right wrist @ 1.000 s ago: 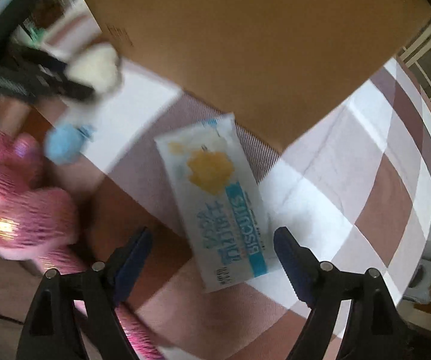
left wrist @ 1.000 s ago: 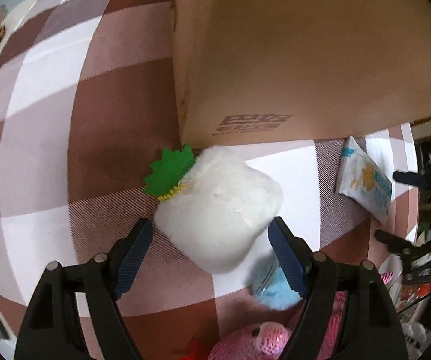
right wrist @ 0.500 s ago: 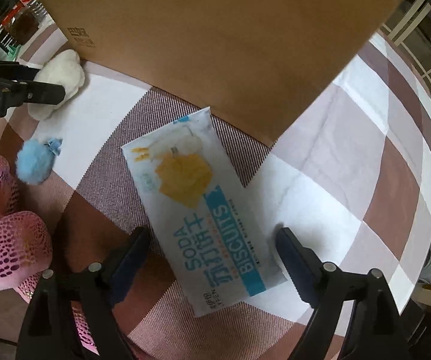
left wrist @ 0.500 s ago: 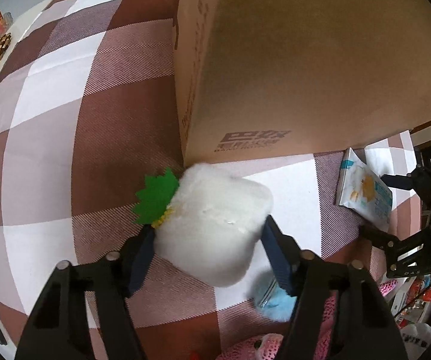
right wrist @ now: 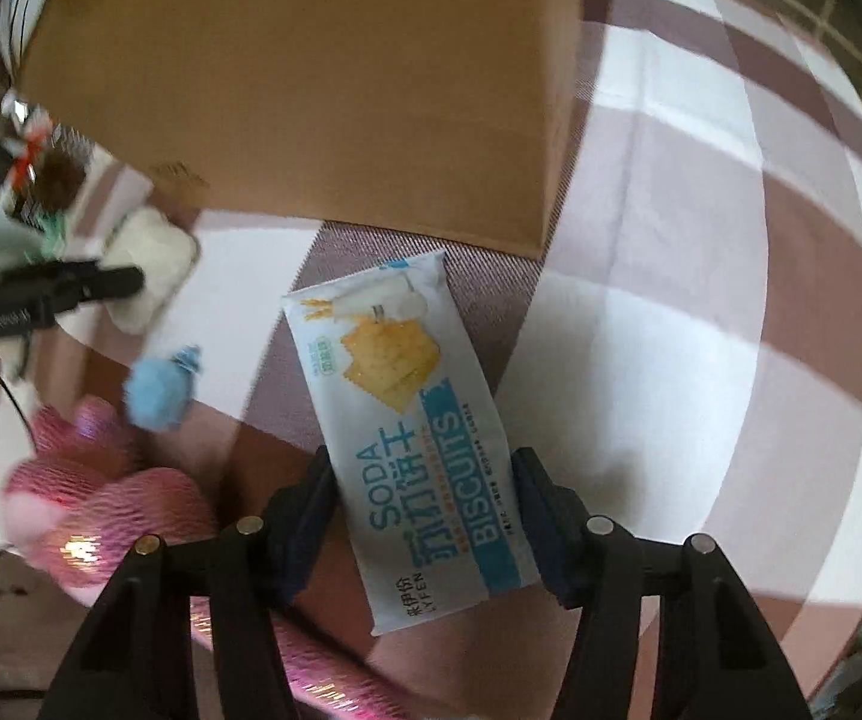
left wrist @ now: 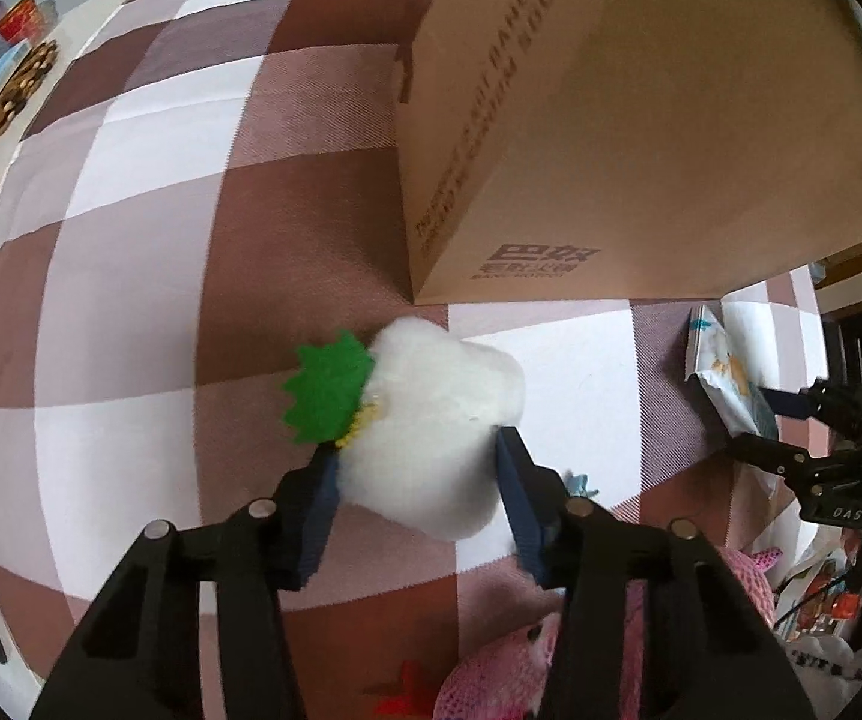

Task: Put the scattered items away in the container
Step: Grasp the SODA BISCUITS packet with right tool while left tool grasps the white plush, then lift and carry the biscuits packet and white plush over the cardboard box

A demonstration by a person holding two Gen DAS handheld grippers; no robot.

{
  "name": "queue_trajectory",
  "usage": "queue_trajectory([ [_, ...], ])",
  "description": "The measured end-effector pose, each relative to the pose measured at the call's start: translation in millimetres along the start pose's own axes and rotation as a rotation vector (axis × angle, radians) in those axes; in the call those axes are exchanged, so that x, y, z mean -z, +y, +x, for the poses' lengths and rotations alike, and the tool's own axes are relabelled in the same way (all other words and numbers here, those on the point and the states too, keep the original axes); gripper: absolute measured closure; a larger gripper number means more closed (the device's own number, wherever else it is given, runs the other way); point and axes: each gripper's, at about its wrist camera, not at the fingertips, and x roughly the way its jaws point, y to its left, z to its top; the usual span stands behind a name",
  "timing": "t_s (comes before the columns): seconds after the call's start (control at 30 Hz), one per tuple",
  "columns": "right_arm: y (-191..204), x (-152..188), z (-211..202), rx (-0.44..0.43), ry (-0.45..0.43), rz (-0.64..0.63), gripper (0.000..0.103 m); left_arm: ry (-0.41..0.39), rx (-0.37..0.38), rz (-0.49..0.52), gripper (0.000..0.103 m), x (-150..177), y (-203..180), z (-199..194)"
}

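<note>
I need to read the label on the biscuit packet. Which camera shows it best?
The right wrist view: the biscuit packet lies face up, print legible, between the right gripper's jaws. The left wrist view shows only its edge at far right.

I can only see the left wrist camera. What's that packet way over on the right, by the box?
Observer: A biscuit packet. The right wrist view shows "SODA BISCUITS" and a picture of crackers printed on it.
Child: Has the other claw got it?
Observer: The right claw has just been closing, and its pads look to touch both long edges of the packet.
Child: What's the blue bit peeking out behind my white toy?
Observer: A fluffy blue pom-pom, lying on the checked cloth next to a pink toy.
</note>
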Motion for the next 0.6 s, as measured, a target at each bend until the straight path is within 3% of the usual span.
queue_trajectory([
  [0.17, 8.0, 1.7, -6.9, -0.06, 0.001, 0.061, 0.047, 0.004, -0.004, -0.012, 0.055, 1.3, 11.4, 0.2],
  [0.4, 13.5, -1.5, -6.1, 0.054, 0.042, -0.051, 0.047, 0.059, -0.029, 0.054, 0.041, -13.9, 0.2, 25.4],
  [0.6, 37.7, -4.2, 10.0, 0.172, 0.037, -0.15, 0.045, 0.008, -0.087, 0.105, 0.039, -20.6, -13.3, 30.0],
])
